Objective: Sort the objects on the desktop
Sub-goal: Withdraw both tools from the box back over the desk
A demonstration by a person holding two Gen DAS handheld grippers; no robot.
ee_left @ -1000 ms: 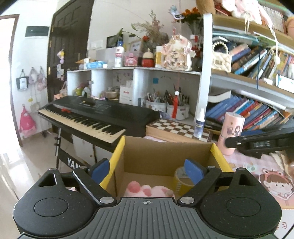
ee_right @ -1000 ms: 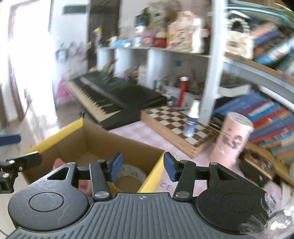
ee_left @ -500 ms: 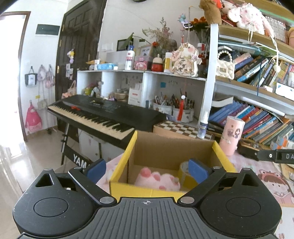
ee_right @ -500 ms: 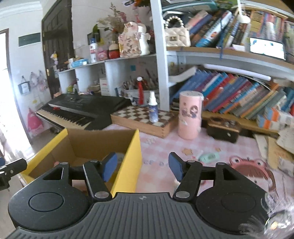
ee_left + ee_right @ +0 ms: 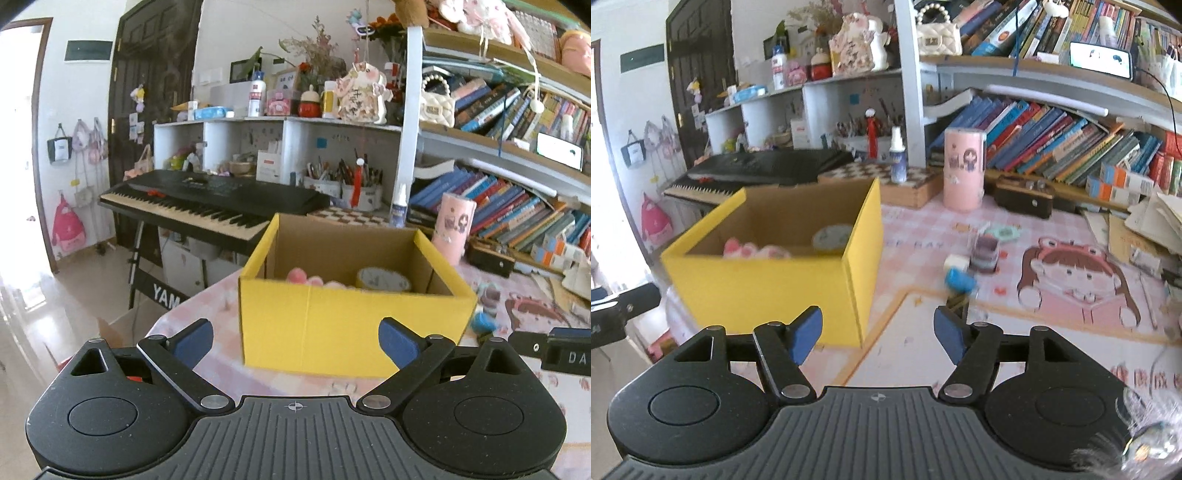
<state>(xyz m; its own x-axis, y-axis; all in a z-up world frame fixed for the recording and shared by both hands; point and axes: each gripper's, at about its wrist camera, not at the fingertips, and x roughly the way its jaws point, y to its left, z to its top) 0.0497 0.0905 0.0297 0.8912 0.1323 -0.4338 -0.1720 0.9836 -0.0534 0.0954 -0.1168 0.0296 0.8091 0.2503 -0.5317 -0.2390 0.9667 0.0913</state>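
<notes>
Facing the yellow box (image 5: 768, 284), where a pink plush toy (image 5: 753, 251) and tape roll (image 5: 833, 236) already lie, the left tool (image 5: 295, 338) gapes empty; the right tool (image 5: 877, 338), widening and empty, aims past it at small items (image 5: 958, 277) loose on the worktop (image 5: 923, 347)

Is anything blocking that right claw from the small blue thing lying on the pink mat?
Nothing visible does. The right claw, jaws opening and empty, faces bare mat up to the blue thing. The yellow box stands off to the left.
</notes>
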